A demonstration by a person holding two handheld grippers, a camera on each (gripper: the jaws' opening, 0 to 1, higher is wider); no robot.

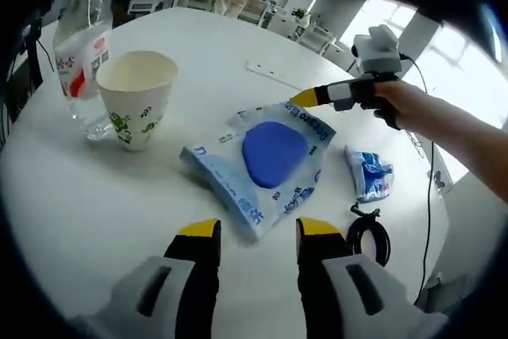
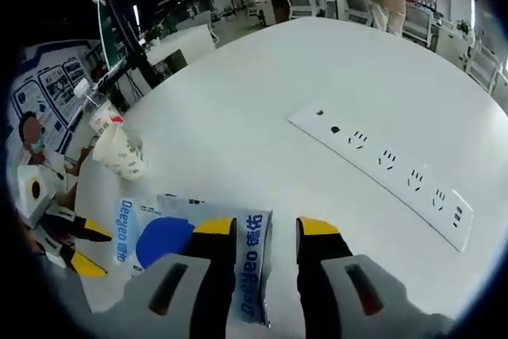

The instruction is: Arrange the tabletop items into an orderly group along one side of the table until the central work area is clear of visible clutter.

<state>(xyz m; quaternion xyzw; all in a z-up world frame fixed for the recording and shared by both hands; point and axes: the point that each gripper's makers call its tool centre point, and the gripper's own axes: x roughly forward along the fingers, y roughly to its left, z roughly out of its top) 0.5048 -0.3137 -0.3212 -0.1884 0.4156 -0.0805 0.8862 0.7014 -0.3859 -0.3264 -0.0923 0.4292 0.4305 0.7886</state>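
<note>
The left hand-held gripper (image 1: 258, 234) hovers with its yellow-tipped jaws apart and empty, just short of the near corner of the flat blue-and-white plastic pouch (image 1: 262, 166). The right hand-held gripper (image 2: 266, 232) stands at the pouch's far edge, jaws apart, one jaw over the pouch edge; whether it touches cannot be told. The pouch lies in the middle of the white round counter (image 1: 198, 45). Beside it lie a small crumpled blue-and-white packet (image 1: 370, 172) and a coiled black cable (image 1: 370, 236). A white paper cup with green print (image 1: 136, 97) and a clear plastic bottle (image 1: 81, 45) stand together near the counter edge. A white power strip (image 2: 381, 160) lies well apart. The step in hand appears to be grasping the pouch. The next move calls for closing on its edge and carrying it toward the cup and bottle.
</note>
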